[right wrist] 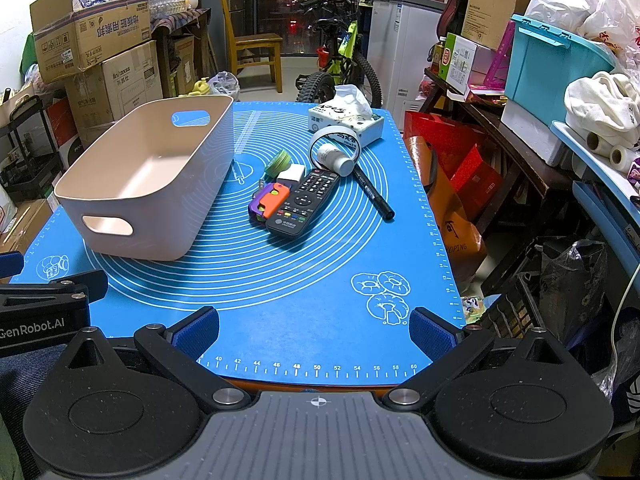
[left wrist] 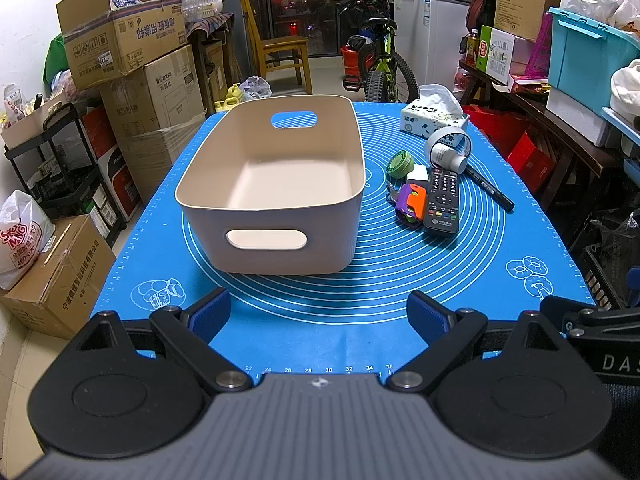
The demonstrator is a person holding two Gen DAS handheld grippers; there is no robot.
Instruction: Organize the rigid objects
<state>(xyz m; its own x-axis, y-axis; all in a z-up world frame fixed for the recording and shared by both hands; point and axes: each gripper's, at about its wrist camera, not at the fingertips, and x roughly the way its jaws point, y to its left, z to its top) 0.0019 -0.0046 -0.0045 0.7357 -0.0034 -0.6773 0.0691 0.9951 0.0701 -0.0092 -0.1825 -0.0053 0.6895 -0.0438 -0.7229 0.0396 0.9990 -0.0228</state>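
An empty beige bin (left wrist: pixel 276 184) (right wrist: pixel 148 176) stands on the blue mat (left wrist: pixel 320 320) (right wrist: pixel 304 300). To its right lies a cluster: black remote (left wrist: pixel 442 202) (right wrist: pixel 306 204), purple-orange toy (left wrist: pixel 412 204) (right wrist: pixel 268 202), green round tin (left wrist: pixel 400 164) (right wrist: pixel 278 160), white block (left wrist: pixel 418 174) (right wrist: pixel 292 172), tape roll (left wrist: pixel 448 142) (right wrist: pixel 336 138) around a white bottle (left wrist: pixel 450 158) (right wrist: pixel 336 158), and black marker (left wrist: pixel 492 190) (right wrist: pixel 374 196). My left gripper (left wrist: pixel 320 312) and right gripper (right wrist: pixel 314 328) are open and empty over the mat's near edge.
A tissue box (left wrist: pixel 434 118) (right wrist: pixel 346 120) sits at the mat's far right. Cardboard boxes (left wrist: pixel 128 40) stack on the left, a bicycle (left wrist: pixel 380 64) and chair (left wrist: pixel 280 52) behind. Shelves and a teal crate (right wrist: pixel 556 64) crowd the right.
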